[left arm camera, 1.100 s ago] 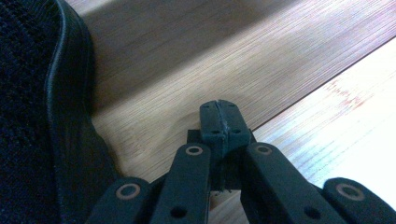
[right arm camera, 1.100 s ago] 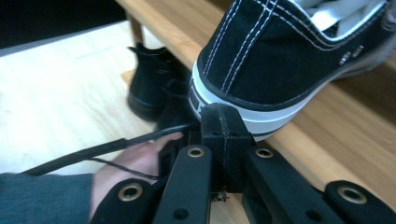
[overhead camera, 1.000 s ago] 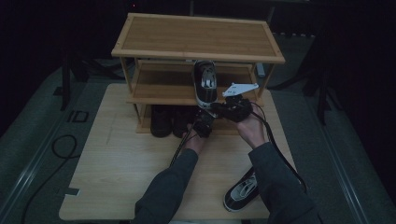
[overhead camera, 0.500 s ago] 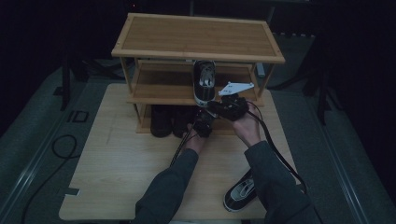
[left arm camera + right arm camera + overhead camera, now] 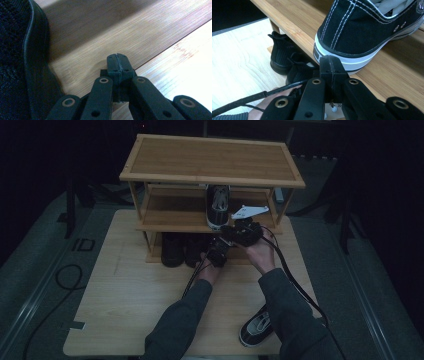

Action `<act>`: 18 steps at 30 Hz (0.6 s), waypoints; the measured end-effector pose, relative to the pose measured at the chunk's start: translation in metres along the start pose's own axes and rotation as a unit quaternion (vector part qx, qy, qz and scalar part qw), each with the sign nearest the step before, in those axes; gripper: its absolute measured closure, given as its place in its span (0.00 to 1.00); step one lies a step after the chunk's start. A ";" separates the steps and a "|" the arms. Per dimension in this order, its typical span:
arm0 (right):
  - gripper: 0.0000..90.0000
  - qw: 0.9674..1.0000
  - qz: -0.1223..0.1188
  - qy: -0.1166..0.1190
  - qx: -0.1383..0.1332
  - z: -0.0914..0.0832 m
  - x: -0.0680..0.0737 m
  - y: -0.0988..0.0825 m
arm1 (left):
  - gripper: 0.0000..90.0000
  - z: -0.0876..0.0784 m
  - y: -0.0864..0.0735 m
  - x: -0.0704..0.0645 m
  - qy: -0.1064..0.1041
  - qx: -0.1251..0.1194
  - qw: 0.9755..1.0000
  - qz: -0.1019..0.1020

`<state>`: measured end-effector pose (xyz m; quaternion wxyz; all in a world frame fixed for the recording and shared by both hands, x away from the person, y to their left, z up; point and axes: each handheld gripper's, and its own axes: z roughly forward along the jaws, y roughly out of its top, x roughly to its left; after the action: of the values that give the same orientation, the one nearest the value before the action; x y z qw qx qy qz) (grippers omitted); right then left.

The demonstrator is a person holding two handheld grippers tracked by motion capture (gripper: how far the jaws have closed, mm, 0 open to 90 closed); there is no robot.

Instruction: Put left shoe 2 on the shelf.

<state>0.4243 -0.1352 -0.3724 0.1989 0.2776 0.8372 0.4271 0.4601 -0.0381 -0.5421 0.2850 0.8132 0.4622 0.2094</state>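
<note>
Three tiers make up the bamboo shoe rack (image 5: 210, 157) standing at the far side of the worktop (image 5: 125, 295), and we see a black canvas sneaker (image 5: 218, 206) on its middle shelf (image 5: 170, 215), heel at the front edge, with dark shoes (image 5: 172, 249) on the bottom tier and a second sneaker (image 5: 256, 329) near the worktop's front edge. We hold the right gripper (image 5: 330, 65) just behind the shelved sneaker's heel, fingers closed on nothing. We hold the left gripper (image 5: 117, 60) low over the bottom tier, fingers likewise closed and empty.
</note>
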 end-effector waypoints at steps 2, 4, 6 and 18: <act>1.00 1.000 0.000 0.000 0.000 -0.001 0.000 0.000 | 1.00 0.000 0.000 0.001 -0.006 -0.001 1.000 0.002; 0.95 1.000 0.000 0.001 -0.001 -0.001 0.000 0.000 | 1.00 0.000 -0.001 0.001 -0.004 -0.004 1.000 -0.003; 0.93 1.000 0.002 0.014 -0.007 -0.005 0.000 0.000 | 1.00 0.000 -0.002 0.002 -0.004 -0.007 1.000 -0.004; 0.82 1.000 -0.015 0.006 0.023 -0.031 0.002 -0.009 | 1.00 -0.001 -0.003 0.005 -0.003 -0.004 1.000 0.002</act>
<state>0.4023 -0.1564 -0.3626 0.1933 0.2669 0.8523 0.4062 0.4600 -0.0323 -0.5429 0.2897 0.8136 0.4587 0.2092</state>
